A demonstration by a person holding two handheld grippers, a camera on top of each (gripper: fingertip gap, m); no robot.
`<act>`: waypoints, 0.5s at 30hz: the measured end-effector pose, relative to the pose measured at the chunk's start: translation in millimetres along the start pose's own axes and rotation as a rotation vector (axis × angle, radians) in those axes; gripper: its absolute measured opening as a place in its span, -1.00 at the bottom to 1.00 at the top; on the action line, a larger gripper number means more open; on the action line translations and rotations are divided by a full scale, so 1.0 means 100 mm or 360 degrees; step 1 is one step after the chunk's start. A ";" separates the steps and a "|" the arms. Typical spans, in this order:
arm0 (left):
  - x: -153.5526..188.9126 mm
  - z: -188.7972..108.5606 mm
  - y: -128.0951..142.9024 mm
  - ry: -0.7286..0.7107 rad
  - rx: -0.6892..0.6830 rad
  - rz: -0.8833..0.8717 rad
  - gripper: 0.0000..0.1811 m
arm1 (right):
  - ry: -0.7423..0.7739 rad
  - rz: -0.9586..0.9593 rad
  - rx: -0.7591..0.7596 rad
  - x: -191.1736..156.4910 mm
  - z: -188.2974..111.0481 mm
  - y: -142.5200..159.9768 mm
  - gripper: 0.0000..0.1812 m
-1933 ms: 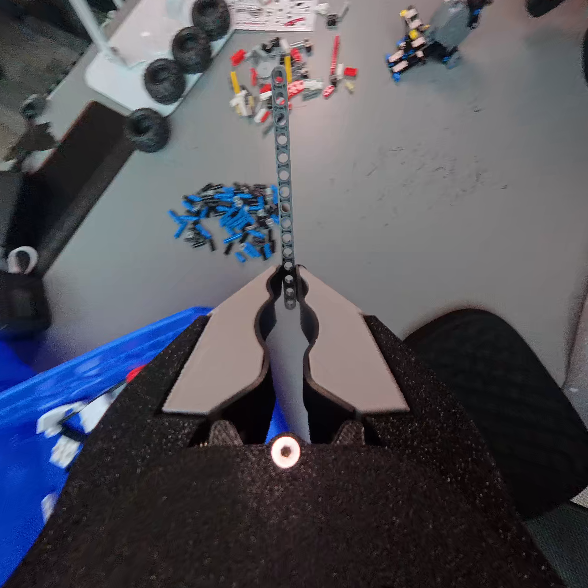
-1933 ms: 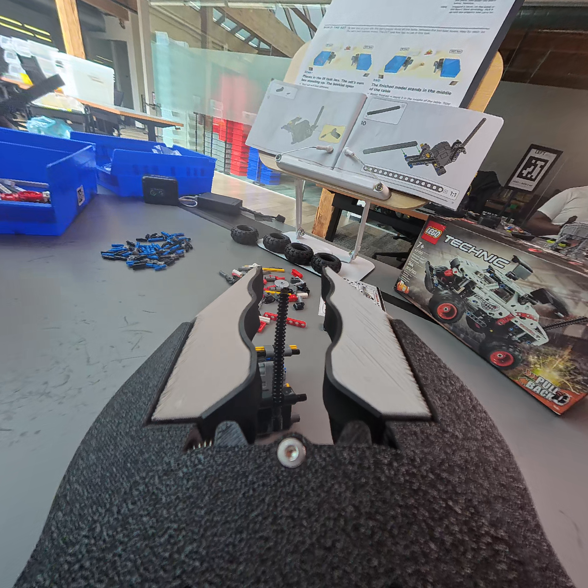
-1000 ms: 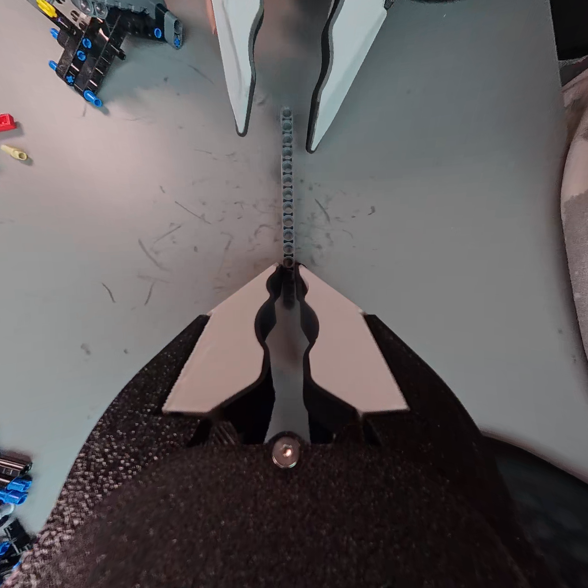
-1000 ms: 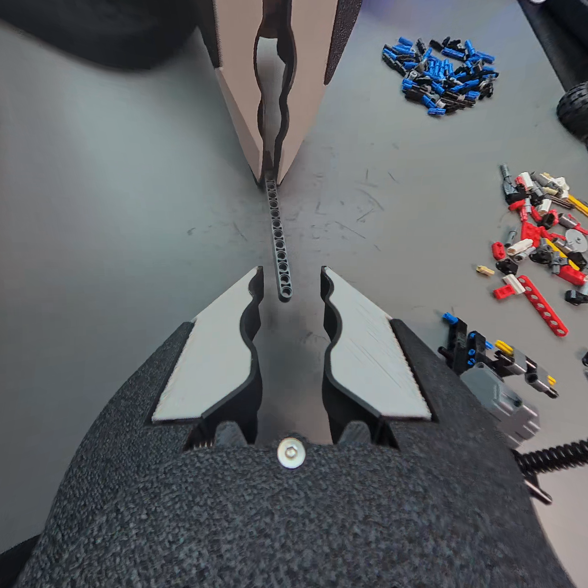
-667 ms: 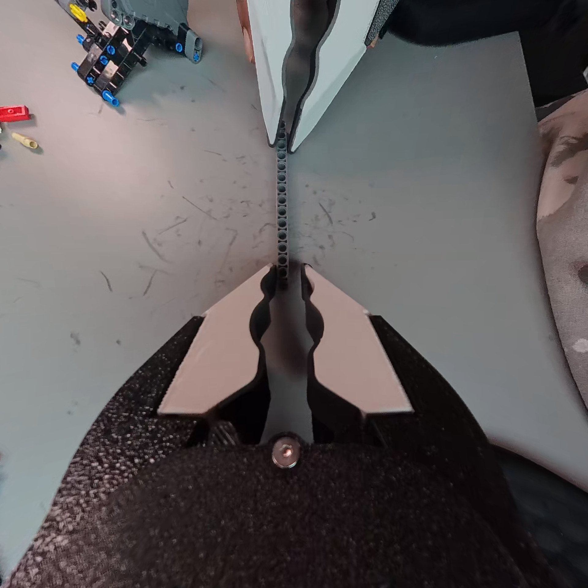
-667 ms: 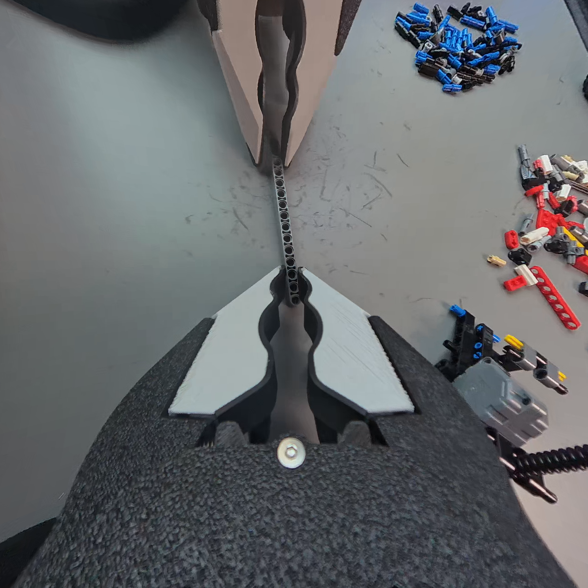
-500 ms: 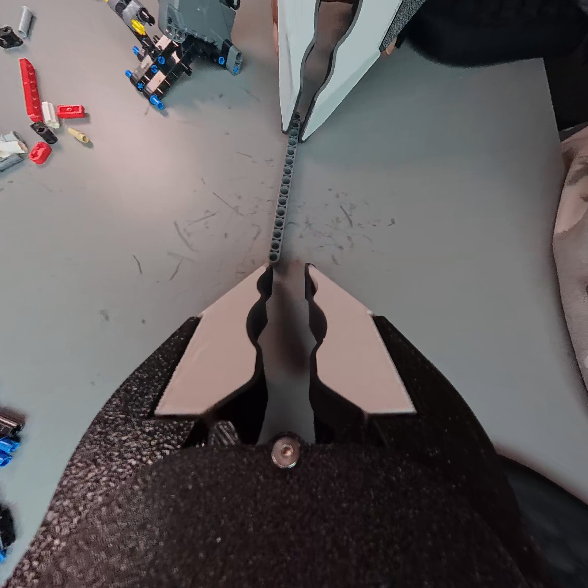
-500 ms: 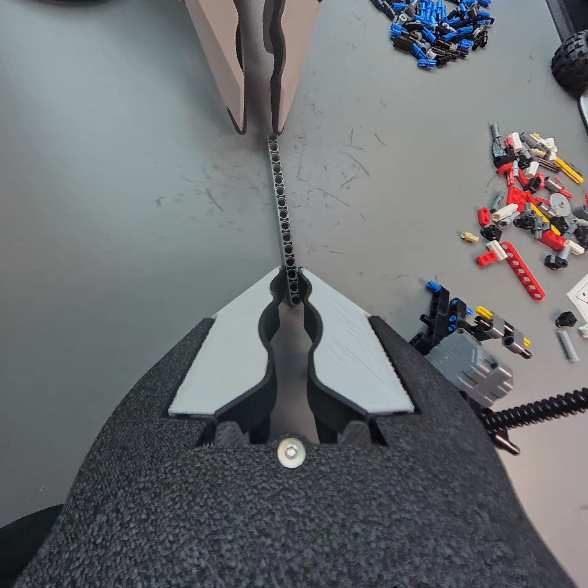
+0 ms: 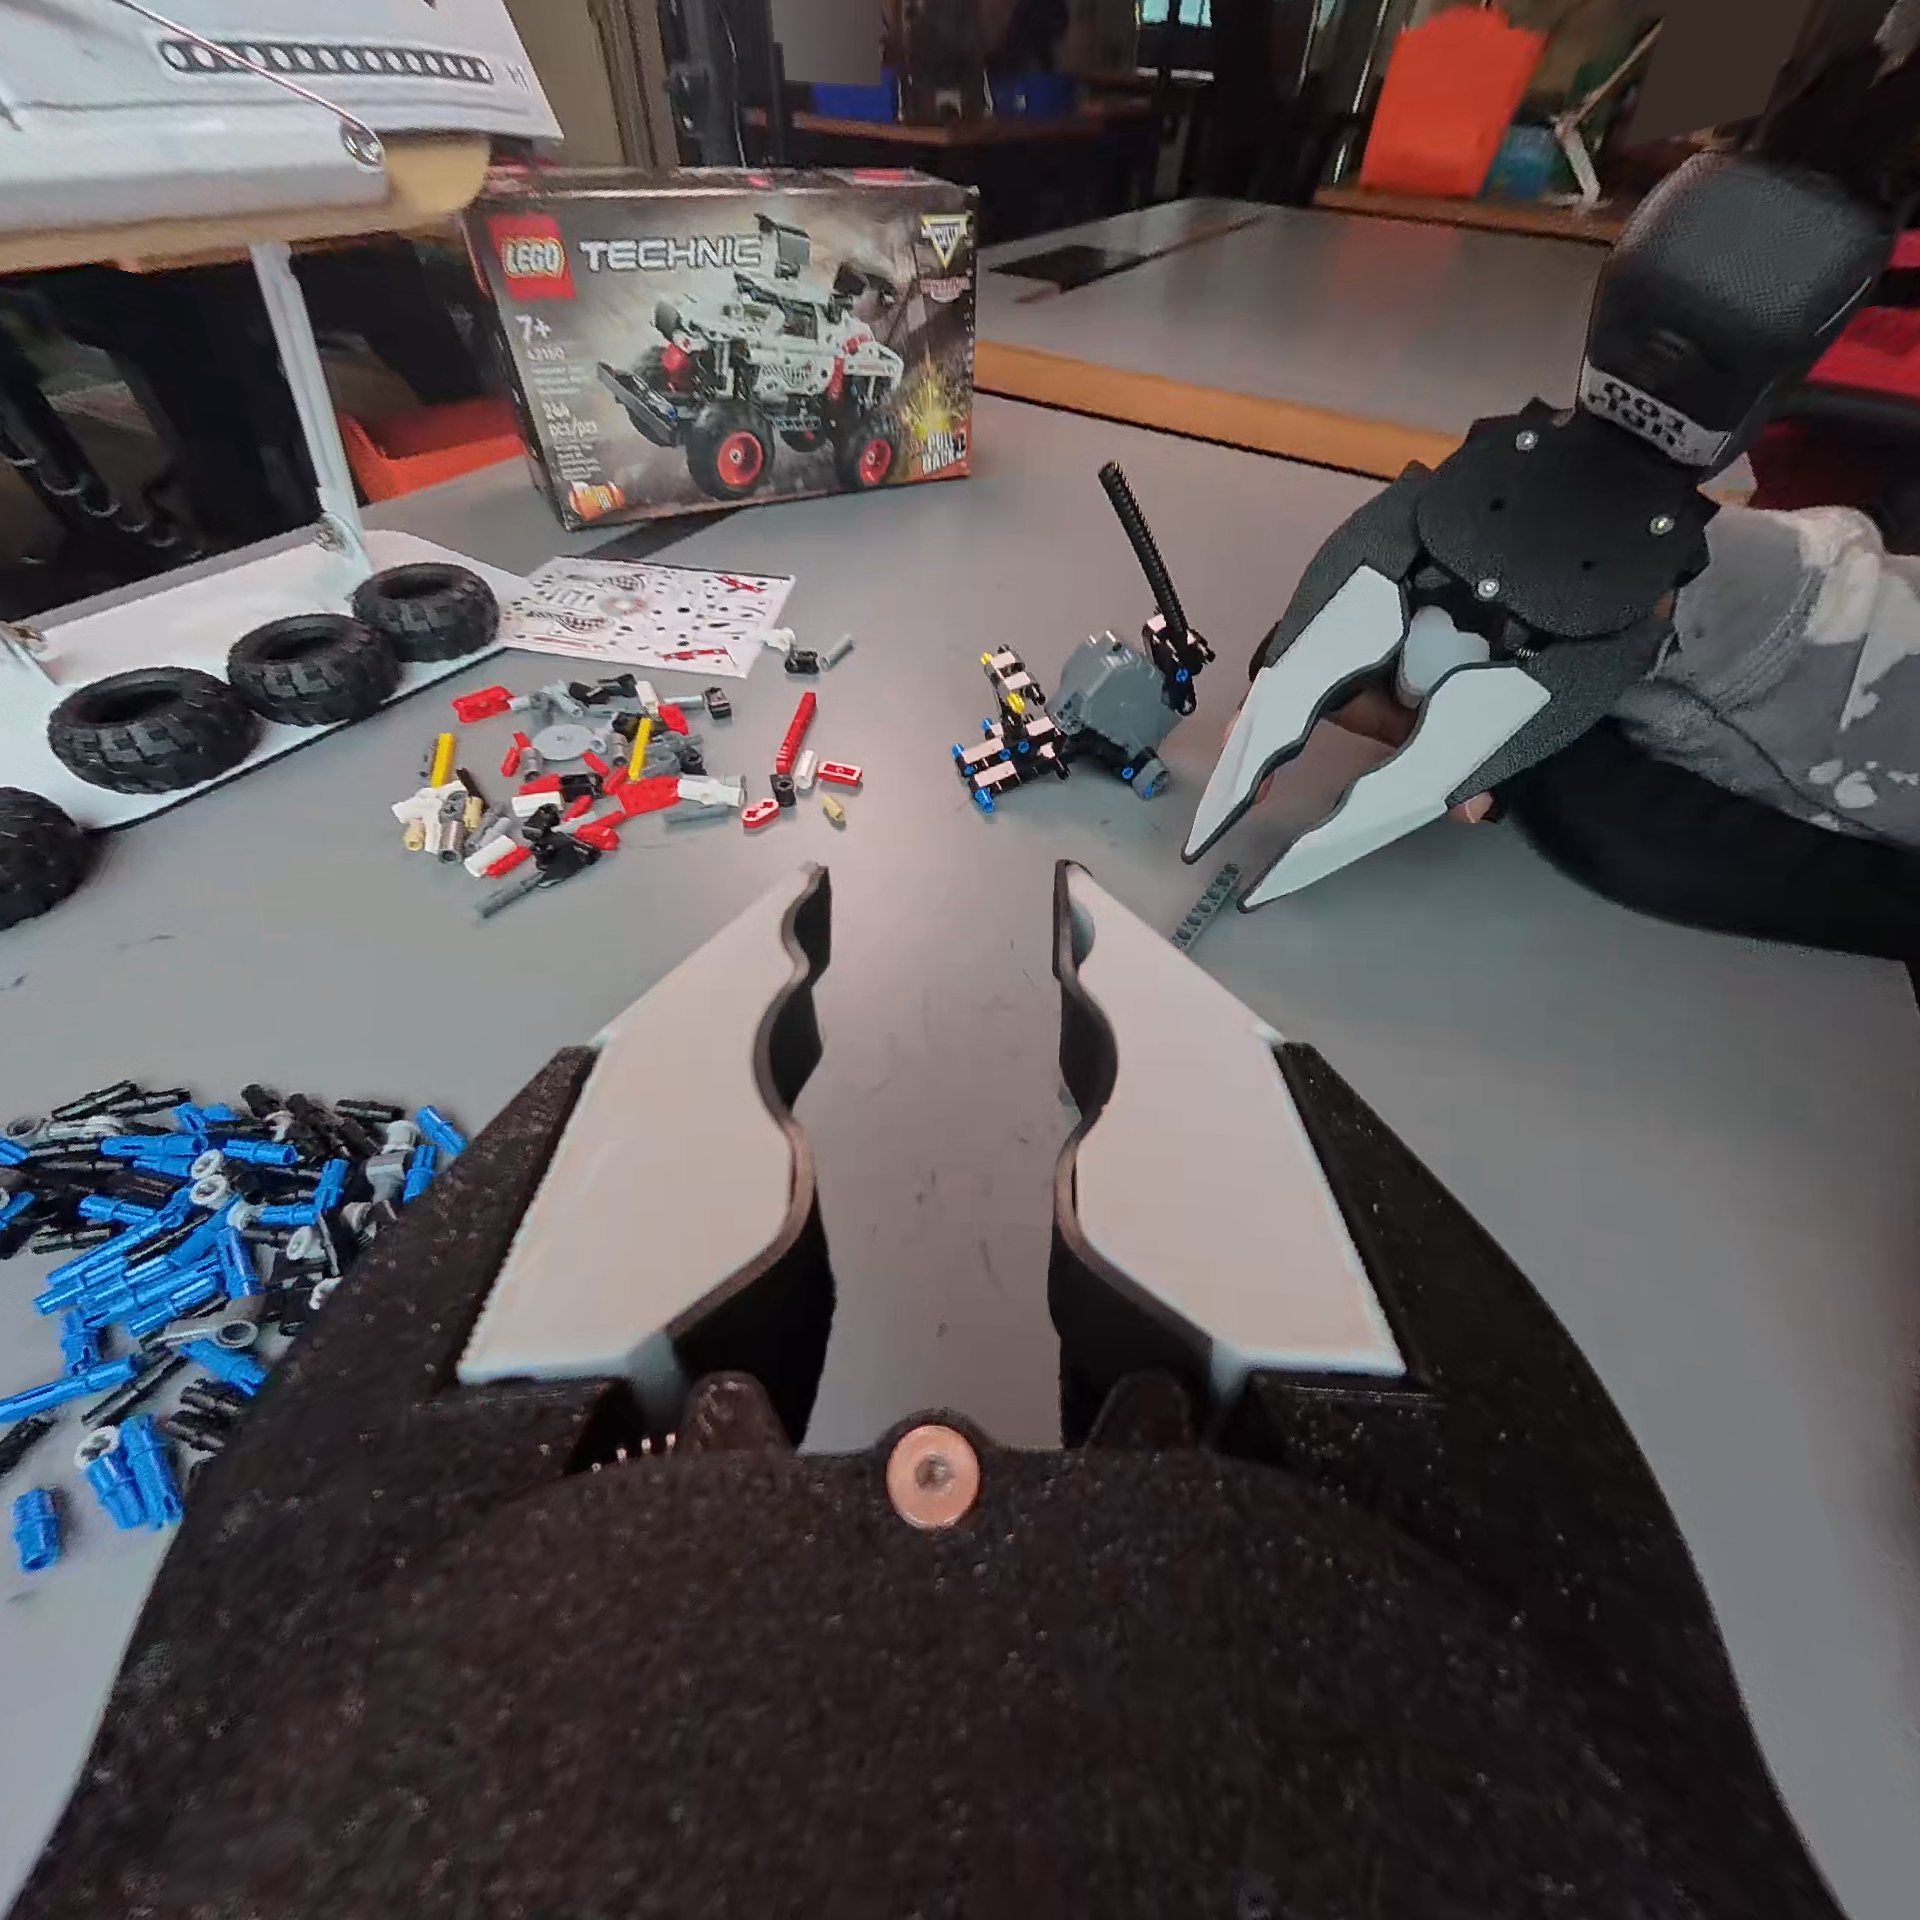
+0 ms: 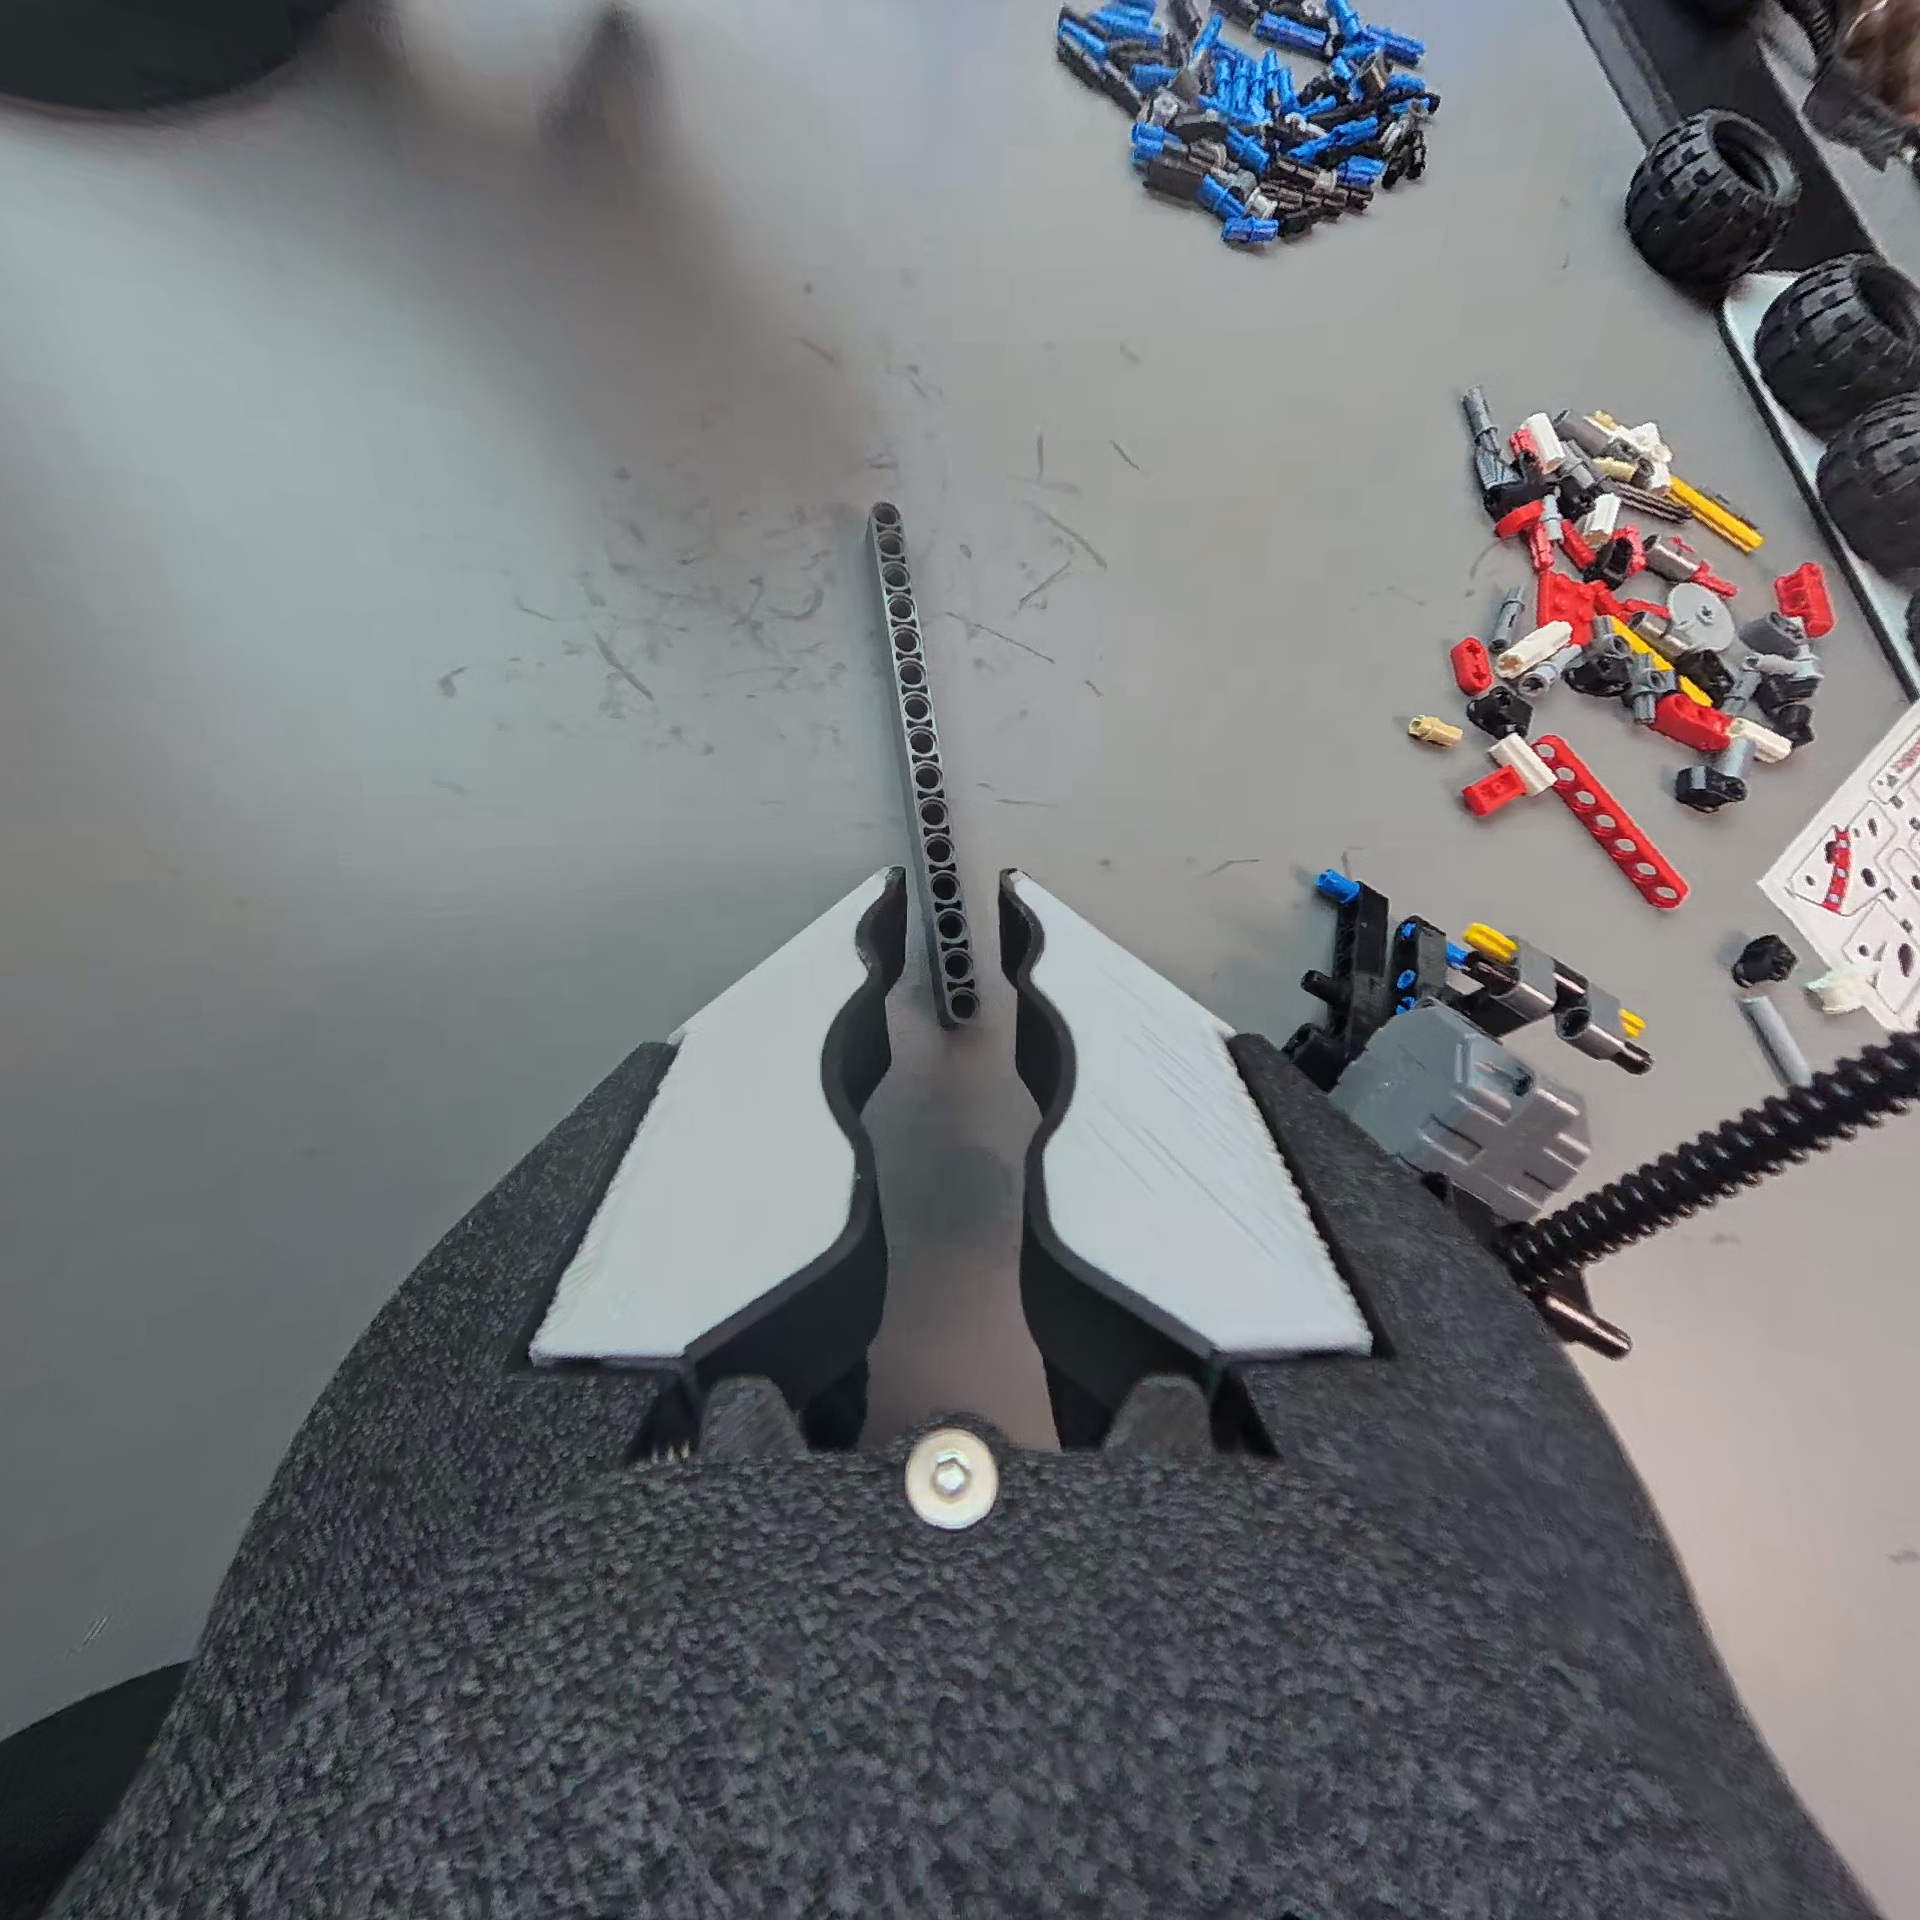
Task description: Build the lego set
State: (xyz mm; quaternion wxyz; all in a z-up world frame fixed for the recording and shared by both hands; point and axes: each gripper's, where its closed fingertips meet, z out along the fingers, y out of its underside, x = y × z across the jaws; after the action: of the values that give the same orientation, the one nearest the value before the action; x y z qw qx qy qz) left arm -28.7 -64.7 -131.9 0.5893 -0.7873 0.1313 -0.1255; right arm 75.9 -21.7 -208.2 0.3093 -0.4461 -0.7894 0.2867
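A long dark grey beam with holes (image 10: 920, 727) lies flat on the grey table. My right gripper (image 10: 951, 883) is open, its tips on either side of the beam's near end without clamping it. In the left wrist view the right gripper (image 9: 1216, 883) points down at the beam's tip (image 9: 1205, 916). My left gripper (image 9: 940, 883) is open and empty, low over the table, left of the beam. The partial build (image 10: 1455, 1060), a grey block with black, blue and yellow parts and a black ribbed rod (image 10: 1714, 1143), stands right of the right gripper; it also shows in the left wrist view (image 9: 1081, 707).
A pile of blue and black pins (image 9: 187, 1195) lies at the left. Mixed small parts (image 9: 603, 779), black tyres (image 9: 312, 665), a sticker sheet (image 9: 644, 613), the set's box (image 9: 727, 343) and a white instruction stand (image 9: 301, 343) are farther back. A person's sleeve (image 9: 1766, 675) rests at the right.
The left gripper handed the beam to the right gripper, opened, drew back and tilted up. The right gripper then opened, and the beam now lies on the table.
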 end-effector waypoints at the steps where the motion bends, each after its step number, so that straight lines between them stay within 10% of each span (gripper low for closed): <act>1: -0.02 -0.03 -0.04 -0.0027 0.0051 -0.0013 -0.52 | 0.0002 0.0024 0.0047 0.02 -0.02 -0.05 -0.78; 10: -0.20 -0.23 -0.21 -0.0202 0.0274 0.0060 -0.45 | 0.0189 0.0288 0.0701 0.42 -0.53 -0.65 -0.70; 15: -0.26 -0.26 -0.25 -0.0254 0.0341 0.0071 -0.48 | 0.0596 0.0344 0.0657 0.91 -0.92 -0.43 -0.64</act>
State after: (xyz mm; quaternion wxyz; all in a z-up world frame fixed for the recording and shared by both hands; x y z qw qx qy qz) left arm -60.6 -72.4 -101.8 0.6811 -0.7243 0.0873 -0.0627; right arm 84.2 56.4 -96.5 0.5013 -0.5004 -0.5915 0.3852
